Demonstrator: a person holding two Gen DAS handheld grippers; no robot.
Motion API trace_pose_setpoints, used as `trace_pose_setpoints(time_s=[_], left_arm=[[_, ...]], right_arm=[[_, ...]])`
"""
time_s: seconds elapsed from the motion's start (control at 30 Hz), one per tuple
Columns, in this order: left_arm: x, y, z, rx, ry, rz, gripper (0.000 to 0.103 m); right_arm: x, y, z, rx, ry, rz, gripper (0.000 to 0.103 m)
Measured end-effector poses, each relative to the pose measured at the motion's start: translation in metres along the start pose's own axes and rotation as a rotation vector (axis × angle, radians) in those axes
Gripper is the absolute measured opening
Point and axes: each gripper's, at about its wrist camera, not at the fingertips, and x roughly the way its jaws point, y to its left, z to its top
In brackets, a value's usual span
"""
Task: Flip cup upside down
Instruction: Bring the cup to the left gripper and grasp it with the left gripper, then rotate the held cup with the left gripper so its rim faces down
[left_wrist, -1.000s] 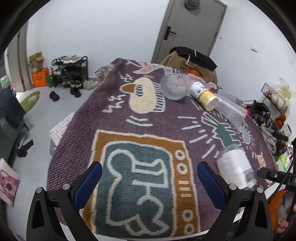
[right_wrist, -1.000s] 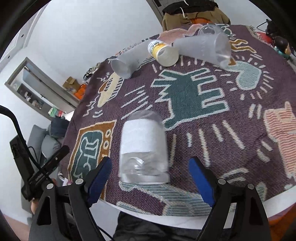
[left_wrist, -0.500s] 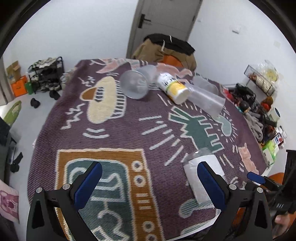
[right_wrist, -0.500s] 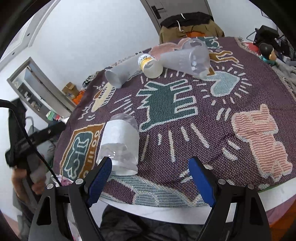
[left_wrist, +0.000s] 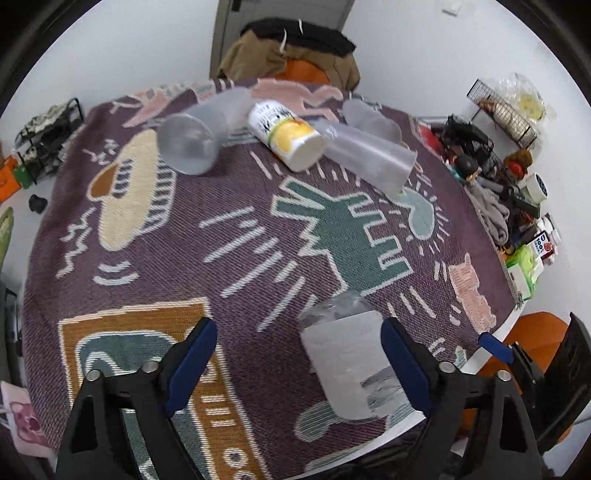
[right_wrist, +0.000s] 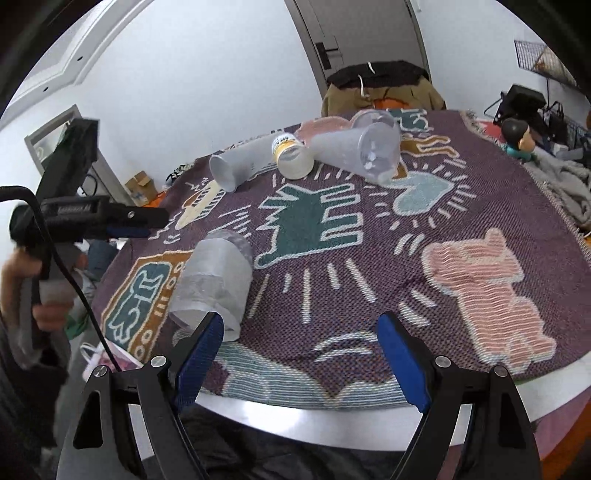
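Observation:
A clear plastic cup with white paper inside (left_wrist: 349, 354) lies on its side near the table's front edge, mouth toward me. In the left wrist view it sits between the fingers of my open left gripper (left_wrist: 299, 363), close to the right finger. In the right wrist view the same cup (right_wrist: 212, 284) lies just beyond the left finger of my open right gripper (right_wrist: 301, 354), outside its jaws. The left gripper (right_wrist: 122, 221) shows at the left of that view, held in a hand.
Three frosted cups (left_wrist: 192, 138) (left_wrist: 369, 155) (left_wrist: 371, 118) and a yellow-and-white cup (left_wrist: 286, 134) lie at the table's far side. A patterned cloth (left_wrist: 236, 236) covers the table. A draped chair (left_wrist: 291, 51) stands behind; clutter (left_wrist: 517, 192) lies at the right.
The left gripper has swung right, so the paper-lined cup now lies between its fingers. The right gripper has moved right and back, leaving the cup at its left finger.

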Motion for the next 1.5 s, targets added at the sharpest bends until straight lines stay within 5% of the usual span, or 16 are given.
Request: trace_pose_setpoints(time_s=[0.43, 1.0, 1.1, 1.27, 1.5], left_arm=[[0.048, -0.009, 0.023, -0.133, 0.243, -0.079, 0.081], [0.098, -0.024, 0.033, -0.163, 0.451, -0.002, 0.081], [0.109, -0.03, 0.033, -0.142, 0.477, 0.028, 0.072], [0.111, -0.033, 0.036, -0.133, 0.464, 0.058, 0.066], [0.079, -0.043, 0.048, -0.06, 0.318, 0.051, 0.065]], right_arm=[[0.004, -0.02, -0.008, 0.012, -0.029, -0.006, 0.085], [0.0, -0.021, -0.011, -0.037, -0.058, -0.001, 0.085], [0.001, -0.02, -0.012, -0.041, -0.053, 0.009, 0.085], [0.002, -0.02, -0.012, -0.038, -0.047, 0.015, 0.085], [0.002, -0.023, -0.012, -0.028, -0.048, 0.007, 0.085]])
